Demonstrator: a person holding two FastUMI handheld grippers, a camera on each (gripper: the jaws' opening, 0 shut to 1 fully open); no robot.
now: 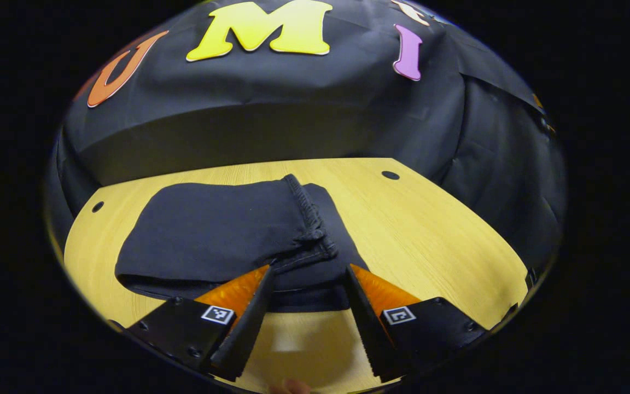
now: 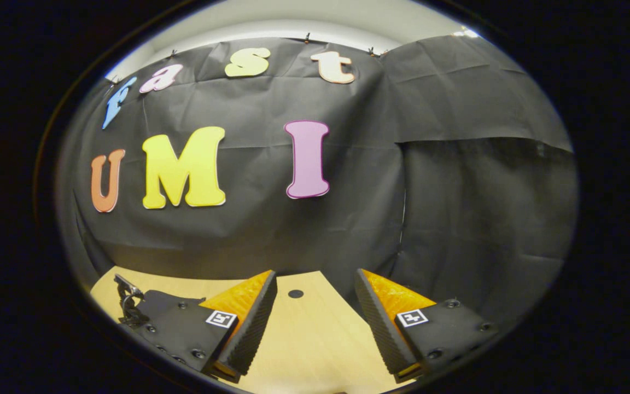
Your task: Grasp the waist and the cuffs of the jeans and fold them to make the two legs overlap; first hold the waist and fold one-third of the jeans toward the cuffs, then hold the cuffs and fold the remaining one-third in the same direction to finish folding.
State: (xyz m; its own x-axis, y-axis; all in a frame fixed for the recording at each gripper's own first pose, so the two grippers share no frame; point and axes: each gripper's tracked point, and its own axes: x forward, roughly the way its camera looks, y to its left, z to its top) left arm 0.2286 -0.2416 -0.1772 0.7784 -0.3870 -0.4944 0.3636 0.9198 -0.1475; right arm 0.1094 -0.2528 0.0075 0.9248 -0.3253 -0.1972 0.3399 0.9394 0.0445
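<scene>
The dark jeans (image 1: 222,235) lie folded into a compact stack on the light wooden table (image 1: 419,230), with a ribbed band edge (image 1: 309,213) running along the top layer's right side. My left gripper (image 1: 308,273) hovers open just in front of the stack's near edge, its orange-backed fingers (image 1: 252,306) apart with nothing between them. In the right gripper view, my right gripper (image 2: 315,279) is open above the table (image 2: 304,339), pointing at the black cloth wall, holding nothing.
The table has small dark holes (image 1: 390,175) near its far corners; one hole (image 2: 295,293) sits ahead of the right gripper. Black cloth walls close off the back and right side. A fingertip (image 1: 290,386) shows at the bottom edge.
</scene>
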